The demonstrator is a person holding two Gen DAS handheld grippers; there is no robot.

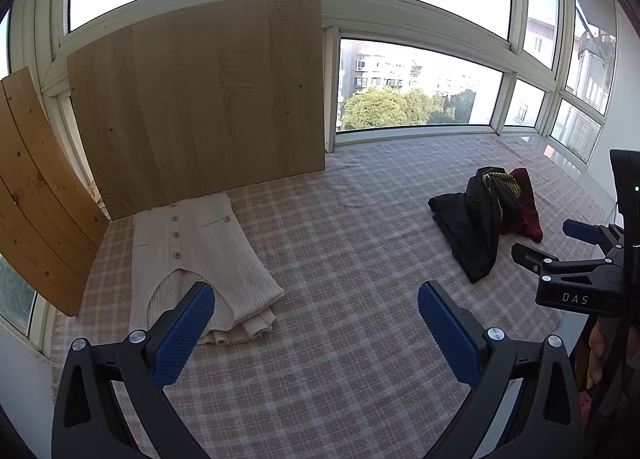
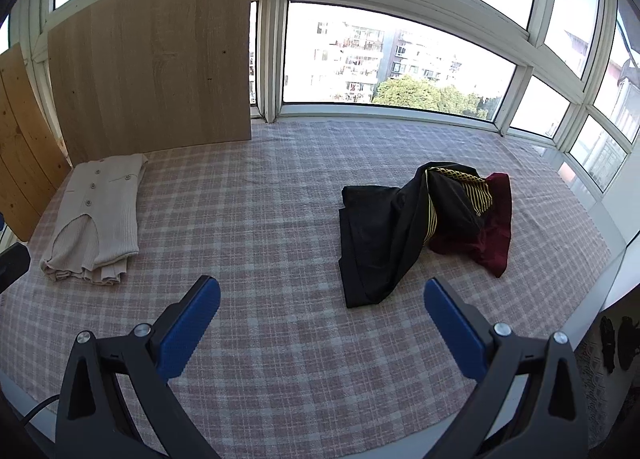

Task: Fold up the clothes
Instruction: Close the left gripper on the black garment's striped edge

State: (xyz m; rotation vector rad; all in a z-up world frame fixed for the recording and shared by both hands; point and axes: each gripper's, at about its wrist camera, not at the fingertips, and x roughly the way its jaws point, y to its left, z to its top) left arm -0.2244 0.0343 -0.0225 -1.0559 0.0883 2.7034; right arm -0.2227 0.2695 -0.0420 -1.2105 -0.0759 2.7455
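1 of 2 garments looks done: beige knit cardigan (image 2: 94, 215) lies folded flat at 10 o'clock on the checked cloth (image 2: 280, 219), just before the leaning wooden board (image 2: 152, 55). Black-and-maroon garment (image 2: 424, 219) sits crumpled at 1 o'clock, unfolded. Left gripper (image 1: 316, 323) and right gripper (image 2: 322, 319) both spread wide, empty, above bare cloth. Likely next: the dark heap.

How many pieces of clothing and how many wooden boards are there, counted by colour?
Beige folded cardigan: 1
Black garment with yellow trim: 1
Dark red garment: 1
Light wooden board: 1
Orange-toned wooden board: 1
Total: 5
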